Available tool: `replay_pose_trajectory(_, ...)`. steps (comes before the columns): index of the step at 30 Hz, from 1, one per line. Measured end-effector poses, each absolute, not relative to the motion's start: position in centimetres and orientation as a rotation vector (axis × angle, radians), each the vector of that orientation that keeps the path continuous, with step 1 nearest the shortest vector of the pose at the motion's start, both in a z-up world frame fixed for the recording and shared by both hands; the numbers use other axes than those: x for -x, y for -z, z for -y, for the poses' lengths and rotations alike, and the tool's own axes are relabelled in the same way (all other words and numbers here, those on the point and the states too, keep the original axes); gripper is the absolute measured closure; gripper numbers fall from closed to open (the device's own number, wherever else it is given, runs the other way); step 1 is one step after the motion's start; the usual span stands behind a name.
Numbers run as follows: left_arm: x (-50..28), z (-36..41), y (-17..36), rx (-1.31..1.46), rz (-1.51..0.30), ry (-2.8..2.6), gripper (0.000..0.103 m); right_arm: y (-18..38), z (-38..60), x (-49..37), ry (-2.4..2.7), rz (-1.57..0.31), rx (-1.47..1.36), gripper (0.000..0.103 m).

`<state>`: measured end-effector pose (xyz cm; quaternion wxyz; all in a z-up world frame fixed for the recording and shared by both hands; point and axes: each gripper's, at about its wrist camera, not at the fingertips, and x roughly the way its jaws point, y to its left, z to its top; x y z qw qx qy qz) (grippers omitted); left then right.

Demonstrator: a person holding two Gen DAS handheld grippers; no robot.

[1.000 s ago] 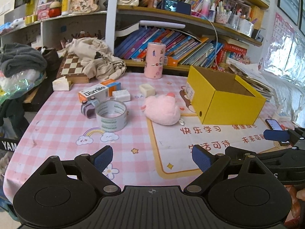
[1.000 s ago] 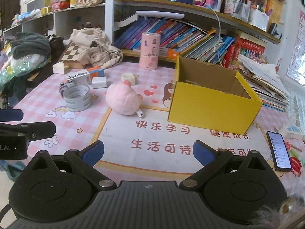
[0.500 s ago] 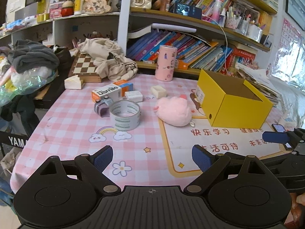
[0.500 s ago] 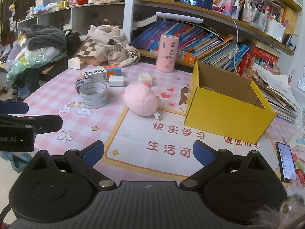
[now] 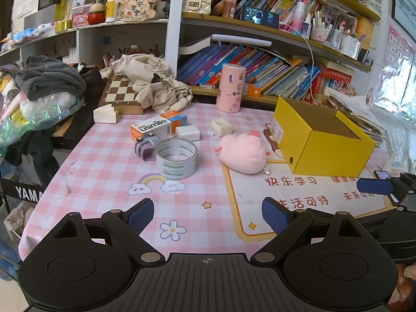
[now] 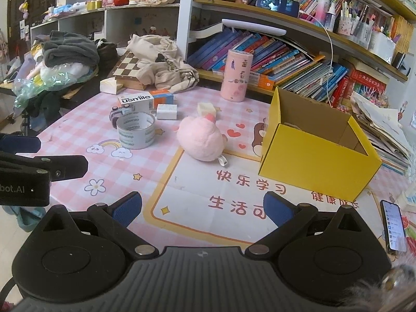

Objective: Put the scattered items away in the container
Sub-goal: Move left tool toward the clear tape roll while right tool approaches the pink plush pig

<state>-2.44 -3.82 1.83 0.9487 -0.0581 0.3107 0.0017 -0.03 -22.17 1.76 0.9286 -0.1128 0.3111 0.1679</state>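
Note:
An open yellow cardboard box (image 5: 335,153) (image 6: 312,166) stands on the right of the pink checked table. Left of it lie a pink plush toy (image 5: 241,153) (image 6: 201,140), a roll of grey tape (image 5: 176,160) (image 6: 135,133), a small purple item (image 5: 145,147), a white-and-orange usmile box (image 5: 156,127) (image 6: 141,100), a white block (image 5: 187,132) and a cream block (image 5: 221,127). My left gripper (image 5: 208,214) hovers open over the table's near edge, well short of them. My right gripper (image 6: 202,208) is open above the printed mat, nothing between its fingers.
A pink cylinder tin (image 5: 231,88) stands at the back by shelves full of books. A chessboard (image 5: 121,92) under crumpled cloth and a clothes pile (image 5: 49,80) fill the back left. A phone (image 6: 394,225) lies at the right front. The right gripper's finger (image 5: 374,186) shows beside mine.
Both views have shifted so the table items sit further right in frame and slightly farther off. Nothing on the table has moved and both grippers stay open.

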Motion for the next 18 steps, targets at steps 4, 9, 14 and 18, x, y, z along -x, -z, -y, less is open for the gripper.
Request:
replay_pose_trajectory(4,2.4,3.7,-1.8,0.119,-0.634,-0.001,0.011,-1.6,22.9,-0.1,-0.354,-0.633,0.232,0.002)
replay_pose_trajectory(9,2.4,3.3,-1.7,0.123,-0.635,-0.008,0.011,-1.7,22.9,-0.3,-0.356,-0.623,0.231,0.002)
replay_pose_trajectory(14,2.4,3.1,-1.7,0.116,-0.634,-0.011,0.011,-1.7,22.4,-0.6,-0.36,-0.626,0.229,0.002)
replay_pose_trajectory(18,2.4,2.6,-1.8,0.122,-0.627,-0.023,0.011,-1.8,21.7,-0.7,-0.371,-0.618,0.238,0.002)
